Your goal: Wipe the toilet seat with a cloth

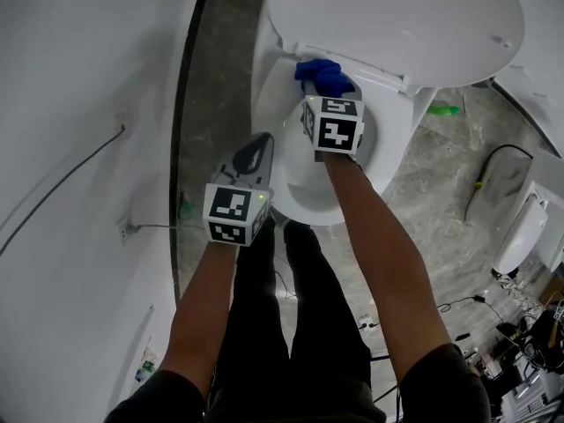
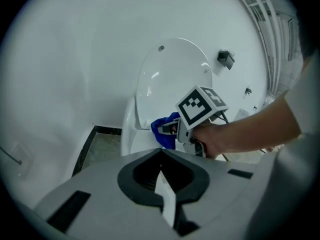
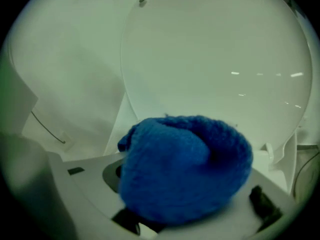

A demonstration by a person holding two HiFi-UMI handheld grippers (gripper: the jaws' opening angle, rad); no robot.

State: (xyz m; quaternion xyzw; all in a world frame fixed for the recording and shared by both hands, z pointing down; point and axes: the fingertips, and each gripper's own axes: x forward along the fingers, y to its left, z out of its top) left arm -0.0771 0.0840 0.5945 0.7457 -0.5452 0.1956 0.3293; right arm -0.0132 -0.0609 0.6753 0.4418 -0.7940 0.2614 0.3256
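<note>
Blue cloth (image 3: pixel 185 169) over right gripper (image 1: pixel 328 86), jaws unseen

Grey left tongs (image 1: pixel 258 144) and right tongs (image 2: pixel 169 129) bear black-and-white marker cubes (image 1: pixel 236 214); black trousers (image 1: pixel 291 324), dark sleeves (image 1: pixel 441 377).

I see the cloth (image 1: pixel 322 74) as a deep, solid blue with a nubby knit, against the plain glossy white of the toilet seat (image 1: pixel 267 113), its lid (image 1: pixel 397 16) and the wall (image 1: pixel 79 77). My left gripper (image 1: pixel 253 155) is pale grey with charcoal around its jaws, and its cube (image 1: pixel 235 214), like the cube (image 1: pixel 333 123) on my right gripper (image 1: pixel 337 93), wears blocky black squares on white. The floor (image 1: pixel 220 60) is mottled grey stone with pale veining, edged by a black strip (image 1: pixel 187 104). A small thing (image 1: pixel 445 110) is bright green, and my trousers (image 1: pixel 291 324) are black.
</note>
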